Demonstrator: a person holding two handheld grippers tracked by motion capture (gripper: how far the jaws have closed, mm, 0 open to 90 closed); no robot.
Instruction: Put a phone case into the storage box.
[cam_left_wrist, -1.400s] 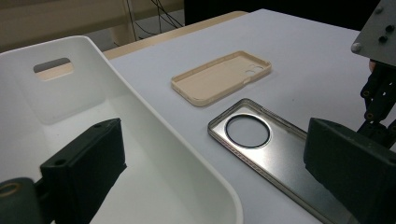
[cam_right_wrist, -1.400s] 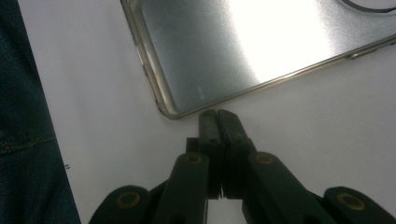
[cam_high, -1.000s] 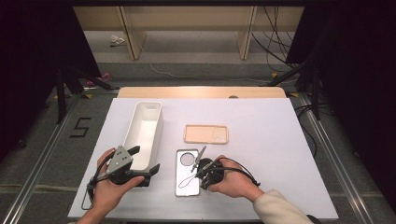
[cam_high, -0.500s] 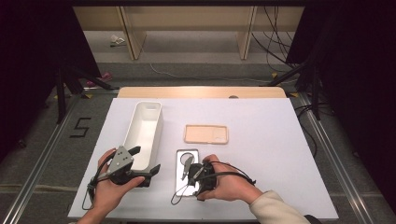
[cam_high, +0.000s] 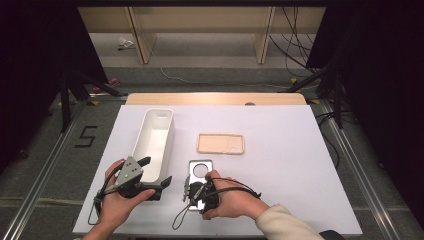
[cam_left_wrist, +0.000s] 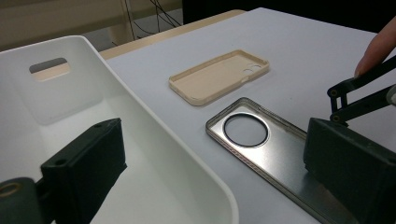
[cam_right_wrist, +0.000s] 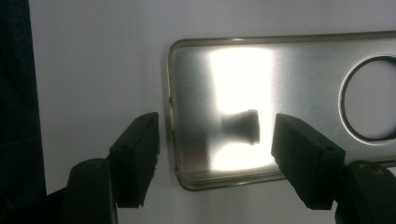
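The right gripper (cam_high: 192, 192) hangs over the near end of the silver phone case (cam_high: 200, 171), which lies flat on the white surface (cam_high: 290, 150); its jaws, just opened, stand wide and hold nothing; the left gripper (cam_high: 156, 172), also wide and empty, rests beside the white bin (cam_high: 155, 140); a beige phone case (cam_high: 221, 143) lies just beyond.

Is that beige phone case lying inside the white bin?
No, the beige phone case lies flat on the table, beside the white bin and apart from it.
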